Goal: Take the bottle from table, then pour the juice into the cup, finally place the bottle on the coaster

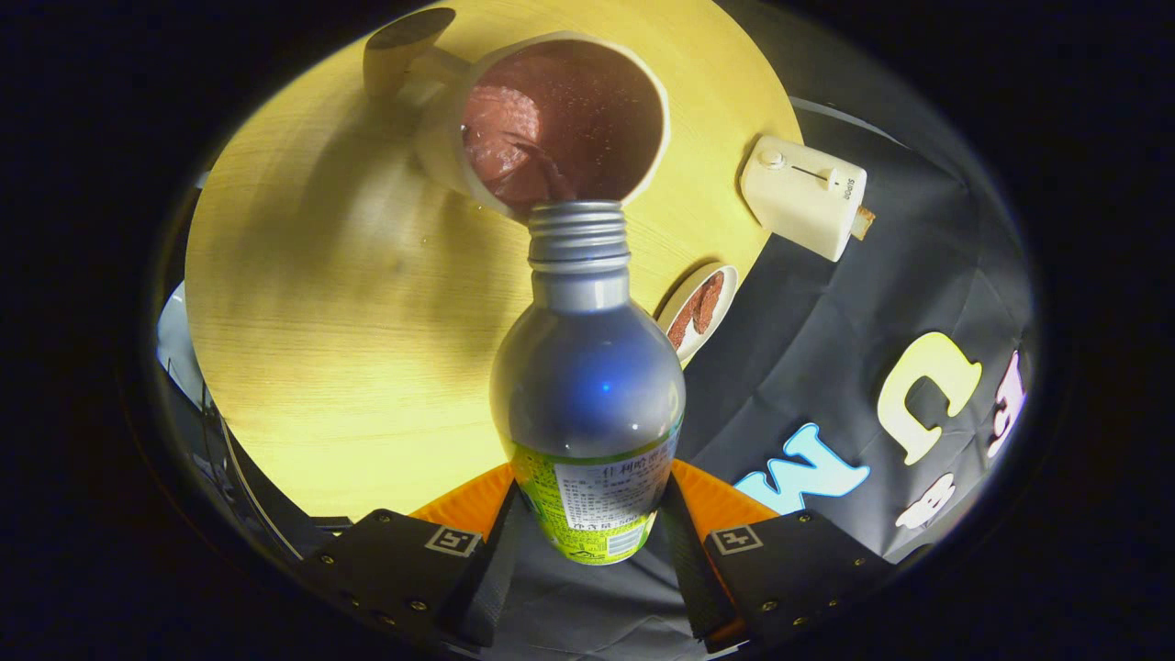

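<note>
**Bottle tipped over the cup, juice running in**

The gripper (pixel 587 542) is rolled over so that the round wooden table (pixel 303 367) and the booth's dark cloth wall appear tilted, with the fingers reaching forward and the held bottle (pixel 587 386) leaning mouth-first toward the cup (pixel 560 119). The person's hand itself cannot be seen from this camera.

The two fingers stand narrowly apart, one pressed on each side of the bottle's labelled lower body, so the claw is clamped on the bottle. The silvery upper body and threaded neck stick out ahead of the fingers, uncapped.

The bottle's mouth sits right at the near rim of the cup, just beyond the fingers. A thin reddish-brown stream of juice (pixel 542 170) leaves the mouth and falls into the cup, which already holds dark reddish liquid with a paler foamy patch on its left side. The cup is pale, with a handle on its far-left side.

To the right of the bottle's neck, at the table's edge, lies a small round coaster (pixel 699 308) with a brown pattern. Farther right, also at the table's edge, stands a cream-coloured box-like appliance (pixel 803 195) with a knob and a slider.
</note>
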